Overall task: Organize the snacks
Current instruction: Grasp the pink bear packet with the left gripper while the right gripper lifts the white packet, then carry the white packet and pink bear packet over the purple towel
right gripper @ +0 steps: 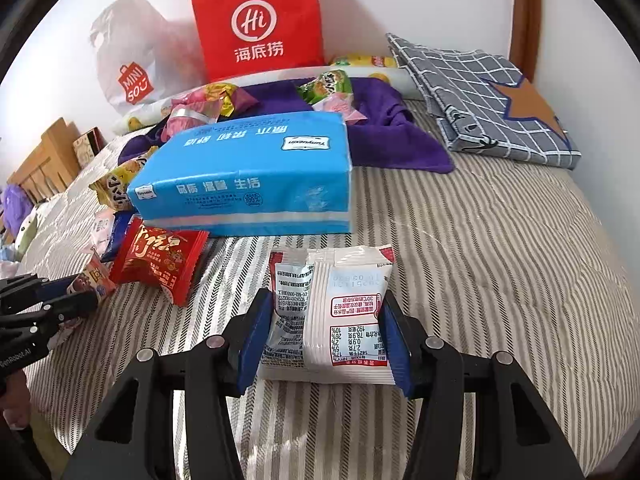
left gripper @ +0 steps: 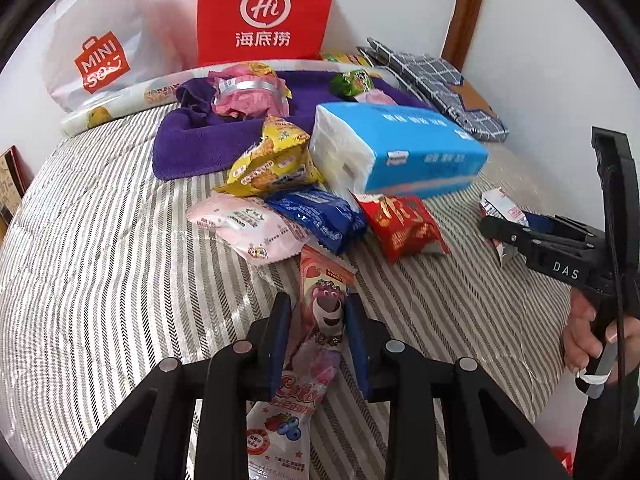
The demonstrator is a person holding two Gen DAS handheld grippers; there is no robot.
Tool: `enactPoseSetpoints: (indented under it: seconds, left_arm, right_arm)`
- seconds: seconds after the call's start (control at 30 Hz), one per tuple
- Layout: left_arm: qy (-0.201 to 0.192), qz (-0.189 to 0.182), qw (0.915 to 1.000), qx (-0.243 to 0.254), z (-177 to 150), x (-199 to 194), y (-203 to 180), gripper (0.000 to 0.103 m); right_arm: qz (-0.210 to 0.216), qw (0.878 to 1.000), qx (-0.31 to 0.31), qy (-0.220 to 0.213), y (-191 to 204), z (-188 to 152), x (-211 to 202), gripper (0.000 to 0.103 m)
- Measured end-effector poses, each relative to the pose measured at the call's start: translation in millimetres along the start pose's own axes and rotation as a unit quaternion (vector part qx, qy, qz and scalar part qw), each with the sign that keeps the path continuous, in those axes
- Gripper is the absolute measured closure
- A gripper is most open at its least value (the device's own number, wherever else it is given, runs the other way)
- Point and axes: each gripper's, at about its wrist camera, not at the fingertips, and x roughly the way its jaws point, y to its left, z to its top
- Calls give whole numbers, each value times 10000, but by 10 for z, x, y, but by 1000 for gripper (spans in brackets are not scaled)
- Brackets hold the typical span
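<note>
On a striped bed cover (left gripper: 100, 272) lies a heap of snack packets. My left gripper (left gripper: 318, 308) is shut on a long pink bear-print snack packet (left gripper: 324, 312), its blue pads pressing both sides. My right gripper (right gripper: 324, 320) is shut on a white snack packet (right gripper: 344, 312) with red print, held just above the cover. In the left wrist view the right gripper (left gripper: 496, 232) shows at the right edge with that white packet (left gripper: 498, 206) in its jaws. Near the heap lie a red packet (left gripper: 404, 224), a blue packet (left gripper: 320, 216), a pale pink packet (left gripper: 248, 224) and a yellow packet (left gripper: 272, 160).
A blue tissue pack (right gripper: 248, 184) lies behind the snacks on a purple towel (right gripper: 392, 136) with more packets. A red paper bag (right gripper: 260, 20) and a white plastic bag (right gripper: 132, 68) stand against the wall. A folded grey checked cloth (right gripper: 492, 100) lies at the back right.
</note>
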Motion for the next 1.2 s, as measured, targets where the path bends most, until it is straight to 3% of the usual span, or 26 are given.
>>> enactPoseSetpoints:
  seconds: [0.13,0.67,0.97,1.2]
  left_arm:
    - [-138,18,9999,28,-20,1,0,75]
    - [-104,-121,9998,80,-16,26,24,75]
    - [-85,-129,9997,177,-50,-25,-25,77]
    - [7,-416,9990,130,-29,-131,-117,78]
  right_arm:
    - [-151,9998,-142,-66,28,-7,32,49]
    - [95,9998,-142,100,-7,8,86,44]
    - [104,9998,-172,81,-14,-15,31,49]
    - [183,9997,-187,17,25,-31,-198,50]
